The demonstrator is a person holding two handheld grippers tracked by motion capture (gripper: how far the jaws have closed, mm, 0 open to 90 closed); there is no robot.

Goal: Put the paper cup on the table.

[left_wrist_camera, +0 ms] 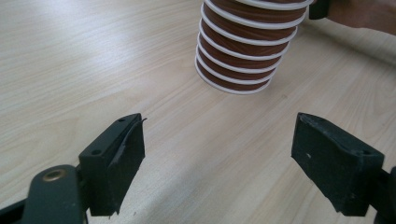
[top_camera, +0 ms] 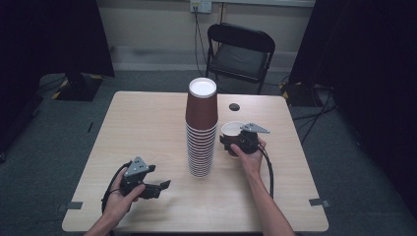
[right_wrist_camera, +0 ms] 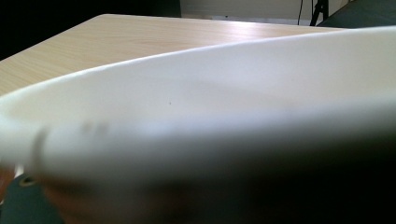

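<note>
A tall stack of upside-down brown paper cups [top_camera: 201,128] with white rims stands at the middle of the wooden table [top_camera: 142,128]. Its lower rims [left_wrist_camera: 247,42] appear ahead of my left gripper [left_wrist_camera: 219,158], which is open with bare tabletop between its jaws. In the high view my left gripper [top_camera: 160,189] lies near the front edge, left of the stack. My right gripper [top_camera: 230,143] is shut on a single upright brown cup [top_camera: 232,130] just right of the stack. That cup's white inside [right_wrist_camera: 233,93] is blurred and very close in the right gripper view.
A small dark round mark [top_camera: 234,106] sits on the table behind the held cup. A black folding chair [top_camera: 241,49] stands beyond the far edge. Dark curtains flank the table. The other hand [left_wrist_camera: 359,14] shows at the top right of the left gripper view.
</note>
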